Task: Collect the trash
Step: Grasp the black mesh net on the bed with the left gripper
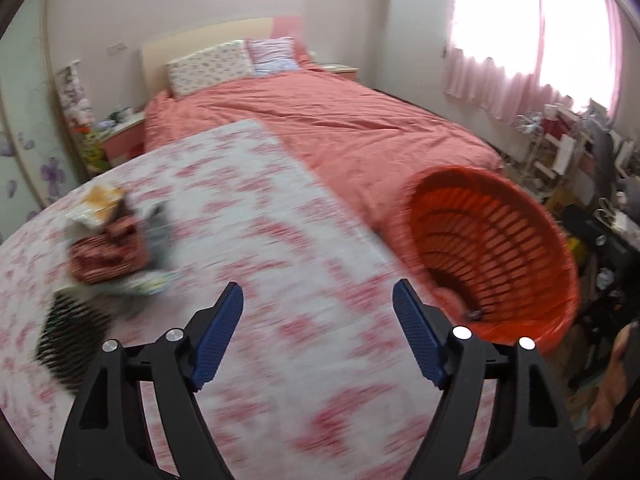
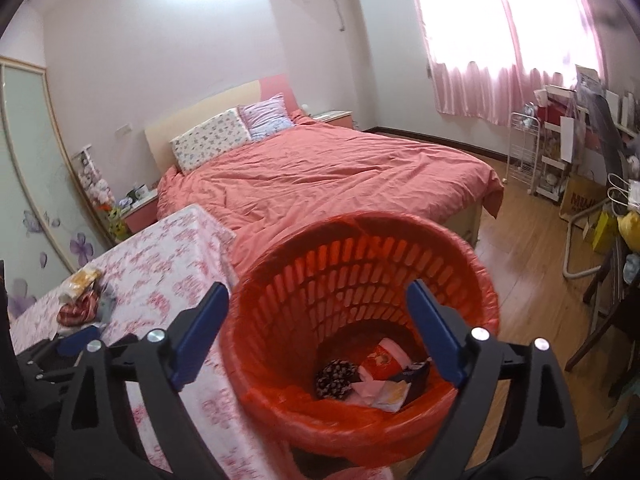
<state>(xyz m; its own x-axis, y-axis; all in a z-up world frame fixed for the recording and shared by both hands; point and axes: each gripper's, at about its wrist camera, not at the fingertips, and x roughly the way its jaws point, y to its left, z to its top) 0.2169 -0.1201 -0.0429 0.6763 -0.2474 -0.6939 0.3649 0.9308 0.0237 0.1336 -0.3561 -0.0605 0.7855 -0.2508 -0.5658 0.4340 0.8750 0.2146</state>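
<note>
The left gripper (image 1: 318, 300) hangs above the table (image 1: 256, 216), which is covered in a pink-and-white floral cloth; its blue-padded jaws are spread wide with nothing between them. To its left on the cloth lies a small heap of trash (image 1: 108, 240): crumpled wrappers in red, yellow and grey, with a dark spiky-patterned piece (image 1: 68, 340) just beside it, all blurred. The right gripper (image 2: 318, 300) is held over the orange slatted wastebasket (image 2: 480, 292), lined with an orange bag, at the table's right edge; its jaws are likewise wide apart and hold nothing. In the basket's bottom rest a dark patterned wrapper (image 2: 335, 378), a red-and-white packet (image 2: 382, 362) and a black scrap (image 2: 416, 376). Beyond stands a bed (image 2: 320, 168) with a coral duvet.
</note>
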